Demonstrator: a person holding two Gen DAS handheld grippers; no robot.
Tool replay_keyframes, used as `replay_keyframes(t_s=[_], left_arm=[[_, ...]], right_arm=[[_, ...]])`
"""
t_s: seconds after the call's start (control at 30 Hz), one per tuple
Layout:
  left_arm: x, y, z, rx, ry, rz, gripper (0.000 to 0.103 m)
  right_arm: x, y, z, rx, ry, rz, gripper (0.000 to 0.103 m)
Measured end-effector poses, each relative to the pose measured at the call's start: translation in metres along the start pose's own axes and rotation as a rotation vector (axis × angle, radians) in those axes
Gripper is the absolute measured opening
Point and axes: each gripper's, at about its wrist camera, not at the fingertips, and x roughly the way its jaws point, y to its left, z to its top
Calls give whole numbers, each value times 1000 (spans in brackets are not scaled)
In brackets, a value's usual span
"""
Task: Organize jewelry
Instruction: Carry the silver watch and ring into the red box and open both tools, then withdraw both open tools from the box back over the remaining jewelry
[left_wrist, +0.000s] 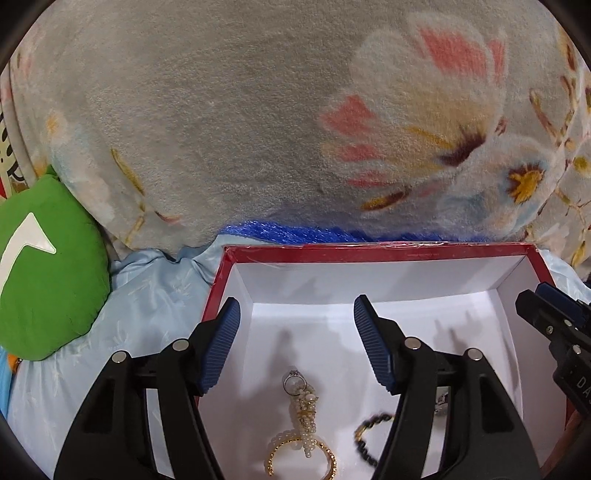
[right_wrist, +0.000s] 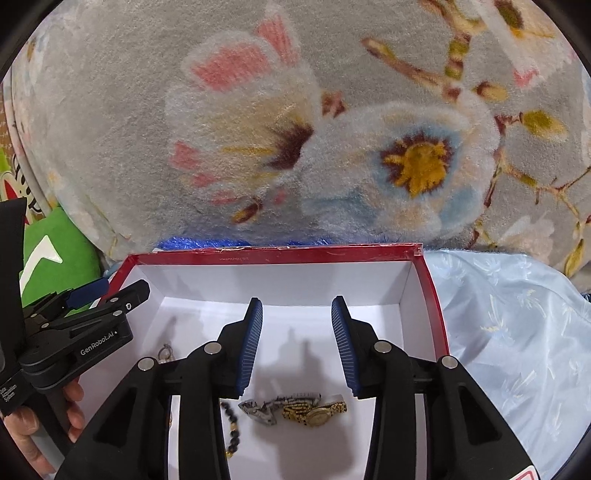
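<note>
Over the red-rimmed box (left_wrist: 369, 253), left wrist view: left gripper (left_wrist: 297, 343) jaws spread wide, nothing between the pads. On the white floor below lie a pearl piece (left_wrist: 304, 406) with a silver ring (left_wrist: 293, 380) at its far end, touching a gold bangle (left_wrist: 303, 459); a dark bead strand (left_wrist: 365, 439) sits just beside. Right gripper's nose pokes in at the right edge. Green cushion (left_wrist: 48, 266) and floral blanket (left_wrist: 221, 129) lie beyond the box.

Right wrist view: right gripper (right_wrist: 297, 347) parted too, narrower, empty. A gold watch (right_wrist: 317, 411) and a silver watch (right_wrist: 273, 406) lie touching on the box floor, near its fingertips; bead strand to their left.

Judgement: jewelry looks freshly set down. To do this well, lift both claws straight up, jaws kept apart, so no pad snags the pearls or a watch band. Keep pieces separate rather than heaped; the pearl piece and bangle could tangle.
</note>
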Motion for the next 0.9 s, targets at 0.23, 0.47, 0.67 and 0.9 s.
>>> replay_keyframes(t_s=[0.23,0.47,0.67,0.9], left_arm=[[2,2,-1,-14,12,3,62],[-34,12,-12,-38,-77,35,62],[-106,18,-67,80,-80,41,71],[-165,37,-163,96,91,-42,71]], right_arm=[[0,7,-3,-36,0,-13,38],[-52,6,-20,-31,-109,2,38],[-140,6,-85,-59,-121,65,38],[-215,24,-194,-53,3,110,38]])
